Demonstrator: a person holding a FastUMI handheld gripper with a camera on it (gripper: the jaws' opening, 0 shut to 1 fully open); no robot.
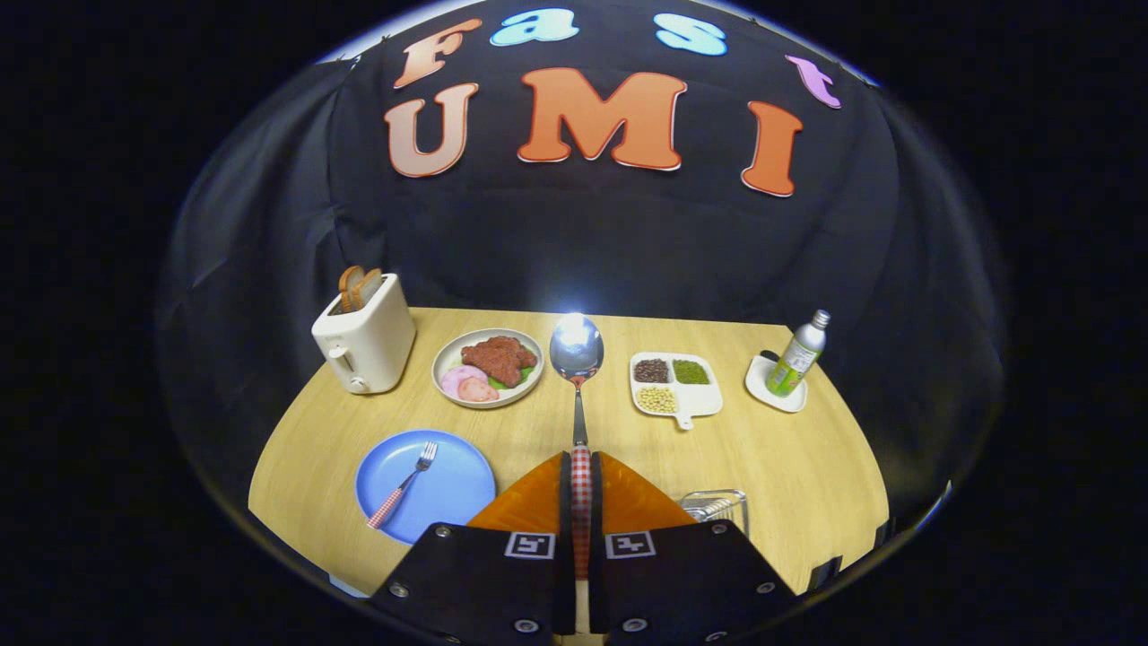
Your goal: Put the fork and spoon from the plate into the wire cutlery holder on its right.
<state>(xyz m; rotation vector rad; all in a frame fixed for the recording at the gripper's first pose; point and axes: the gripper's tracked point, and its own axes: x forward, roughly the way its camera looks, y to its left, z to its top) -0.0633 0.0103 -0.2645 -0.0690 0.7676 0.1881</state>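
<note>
While the gripper (581, 475) sits raised over the near edge of the table (789, 467), its two fingers are closed tight on the spoon (577, 359), pinching the red-and-white checked handle between them. Spoon sticks straight out ahead of the fingers, roughly level, bowl forward and catching a bright glare. Handle runs back between the fingers toward the gripper body.

Gripper pose: pointing straight across the table toward the booth wall, no visible roll, fingers side by side with only the handle's width between them. Holding hand can't be seen.

Task items:
- fork (403, 484) lies flat on the blue plate (457, 489), tines pointing away and right, checked handle toward the near left. Plate is left of the fingers, close by.
- wire cutlery holder (717, 507) is just right of the right finger, near the table's near edge, partly hidden behind the gripper body. Contents hard to tell.

Beyond the fingers, far side of the table, left to right: toaster (368, 345) with bread slices in its slot, white dish of food (489, 368), divided tray (674, 384) with three fillings, bottle (798, 354) standing tilted on a small white saucer (773, 388). Spoon bowl sits visually between the food dish and the divided tray.
</note>
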